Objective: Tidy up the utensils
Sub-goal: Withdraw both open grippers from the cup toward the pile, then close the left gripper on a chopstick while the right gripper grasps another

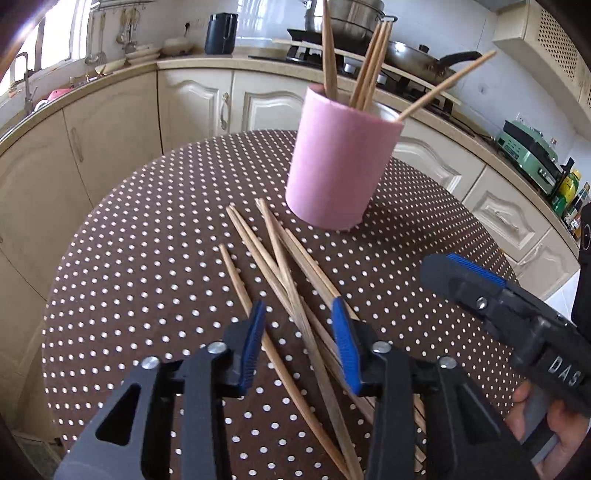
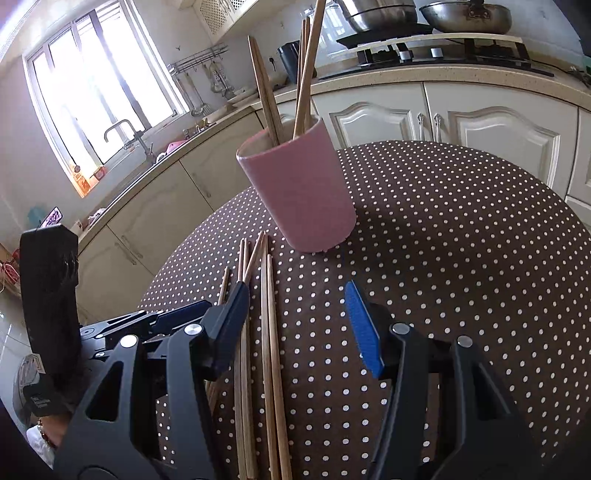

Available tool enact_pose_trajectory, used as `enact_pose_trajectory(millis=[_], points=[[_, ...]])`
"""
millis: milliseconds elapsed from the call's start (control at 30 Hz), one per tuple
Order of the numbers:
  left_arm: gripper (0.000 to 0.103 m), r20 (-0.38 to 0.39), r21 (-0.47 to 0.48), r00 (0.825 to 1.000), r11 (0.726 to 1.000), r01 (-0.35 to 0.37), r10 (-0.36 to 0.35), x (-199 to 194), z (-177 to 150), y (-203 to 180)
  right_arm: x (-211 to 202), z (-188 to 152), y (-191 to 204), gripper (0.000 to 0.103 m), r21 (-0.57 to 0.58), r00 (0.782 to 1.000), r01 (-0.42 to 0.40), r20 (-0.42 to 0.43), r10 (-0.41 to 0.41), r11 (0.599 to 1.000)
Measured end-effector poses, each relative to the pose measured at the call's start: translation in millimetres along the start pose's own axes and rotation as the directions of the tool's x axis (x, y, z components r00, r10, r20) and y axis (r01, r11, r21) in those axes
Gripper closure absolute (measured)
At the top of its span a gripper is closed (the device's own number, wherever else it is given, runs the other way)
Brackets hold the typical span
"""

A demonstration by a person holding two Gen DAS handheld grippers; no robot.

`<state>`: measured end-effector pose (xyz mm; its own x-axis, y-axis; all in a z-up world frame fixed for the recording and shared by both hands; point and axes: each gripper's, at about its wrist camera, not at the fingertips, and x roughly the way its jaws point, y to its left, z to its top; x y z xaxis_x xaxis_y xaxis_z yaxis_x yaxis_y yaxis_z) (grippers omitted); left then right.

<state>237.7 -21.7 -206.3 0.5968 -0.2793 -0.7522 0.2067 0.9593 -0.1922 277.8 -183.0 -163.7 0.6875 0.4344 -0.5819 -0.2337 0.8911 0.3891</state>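
A pink holder [image 1: 340, 166] [image 2: 303, 199] stands on the round table with the brown dotted cloth [image 1: 147, 258] [image 2: 443, 240], and several wooden chopsticks [image 1: 369, 62] [image 2: 306, 74] stick up out of it. More chopsticks [image 1: 280, 266] [image 2: 267, 314] lie loose and crossed on the cloth in front of it. My left gripper [image 1: 298, 310] hovers low over this pile, open, with several sticks passing between its blue pads untouched. My right gripper [image 2: 295, 291] is open over the same pile, two sticks lying between its fingers close to the left one. Each gripper shows in the other's view [image 1: 461, 269] [image 2: 177, 310].
Cream cabinets [image 1: 110, 140] and a counter curve behind the table. A stove with pots [image 1: 351, 22] [image 2: 424, 22], a dark kettle [image 1: 221, 33] and a sink under the window [image 2: 125, 136] stand along it. A hand [image 1: 554, 424] grips the right tool's handle.
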Motion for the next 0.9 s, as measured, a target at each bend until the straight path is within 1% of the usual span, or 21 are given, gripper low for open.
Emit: enact_pose_trajectory(millis=[67,133,167,200,267,333,433,500,600,767,800,833,867,900], points=[[0.074,-0.007,0.008,1.0,1.0,0.007,-0.007,3,0,-2,2,-4,0,0.049,-0.002,1.0,-0.008,-0.008,0.008,1.0],[0.08,-0.025,0.018,1.0,1.0,-0.016,0.016,9,0,-3,4,-7,-1,0.049,0.002,1.0,-0.014,-0.017,0.014,1.0],[0.086,-0.035,0.019,0.999,1.0,-0.02,0.021,11,1,-4,5,-8,-2,0.049,0.006,1.0,-0.018,-0.019,0.018,1.0],[0.089,-0.043,0.019,0.999,1.0,-0.017,0.018,13,2,-4,6,-8,-3,0.049,0.01,1.0,-0.022,-0.021,0.022,1.0],[0.089,-0.043,0.022,0.999,1.0,-0.018,0.018,14,4,-5,9,-9,-4,0.049,0.015,0.999,-0.027,-0.03,0.027,1.0],[0.093,-0.045,0.023,0.999,0.999,-0.023,0.024,15,7,-6,12,-10,-5,0.049,0.019,0.999,-0.035,-0.039,0.036,0.999],[0.094,-0.049,0.023,0.999,0.999,-0.022,0.023,16,9,-5,13,-10,-3,0.049,0.014,0.998,-0.04,-0.046,0.041,0.999],[0.097,-0.046,0.012,0.999,1.0,-0.026,0.027,15,10,-1,16,-9,-4,0.049,0.013,0.998,-0.041,-0.053,0.042,0.999],[0.097,-0.041,-0.023,0.999,1.0,0.011,-0.012,11,10,6,18,-9,-4,0.049,0.008,0.997,-0.038,-0.071,0.038,0.999],[0.098,0.002,-0.041,0.999,0.999,0.035,-0.035,-5,12,15,27,-5,-1,0.05,-0.017,0.993,-0.014,-0.119,0.012,1.0],[0.098,0.01,-0.045,0.999,0.998,0.038,-0.038,-9,12,18,29,-4,0,0.053,-0.027,0.991,-0.008,-0.131,0.005,1.0],[0.098,0.017,-0.047,0.999,0.998,0.033,-0.032,-13,11,20,31,-3,3,0.06,-0.047,0.989,0.004,-0.147,-0.011,0.999],[0.098,0.019,-0.05,1.0,0.998,0.024,-0.023,-16,10,24,34,-2,6,0.063,-0.064,0.987,0.01,-0.16,-0.02,0.998],[0.098,0.02,-0.056,1.0,0.998,0.018,-0.017,-19,9,29,37,0,8,0.068,-0.081,0.984,0.01,-0.176,-0.024,0.997]])
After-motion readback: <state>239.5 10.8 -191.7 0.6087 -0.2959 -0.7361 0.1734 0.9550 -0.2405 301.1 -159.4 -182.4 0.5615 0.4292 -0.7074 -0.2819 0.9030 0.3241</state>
